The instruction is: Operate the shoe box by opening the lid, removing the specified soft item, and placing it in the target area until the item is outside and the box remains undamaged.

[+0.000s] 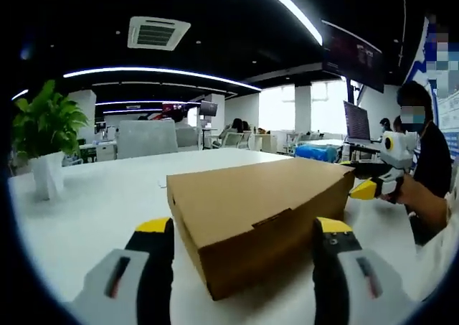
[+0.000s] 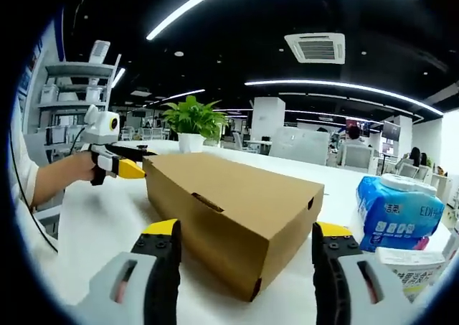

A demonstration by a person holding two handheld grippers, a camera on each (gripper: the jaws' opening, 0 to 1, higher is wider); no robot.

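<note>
Left gripper (image 1: 244,242): jaws apart, yellow-tipped, rising on either side of the near corner of the shoe box (image 1: 262,210), nothing between them clamped; right gripper (image 2: 247,246): jaws likewise spread wide, flanking the box's near end without touching it.

Shoe box (image 2: 233,206): plain brown cardboard, lid down and tucked by a front tab, resting flat on the white table (image 1: 93,210); contents hidden.

Left gripper view, further items: the right gripper (image 1: 373,185) entering from the right, yellow tip just beside the box's far end, contact uncertain at this angle; a person's hand (image 1: 416,192) holding it; potted plant (image 1: 46,135) in a white pot standing well apart on the left; blue object, possibly the tissue pack (image 1: 315,153), beyond the box.

Right gripper view, further items: the left gripper (image 2: 118,167) at the box's far left corner, held by a bare forearm (image 2: 61,178); potted plant (image 2: 192,124) behind the box; blue tissue pack (image 2: 398,210) to the right, near the box; small white carton (image 2: 410,267) just in front of that pack; shelving unit (image 2: 75,95) at far left.
</note>
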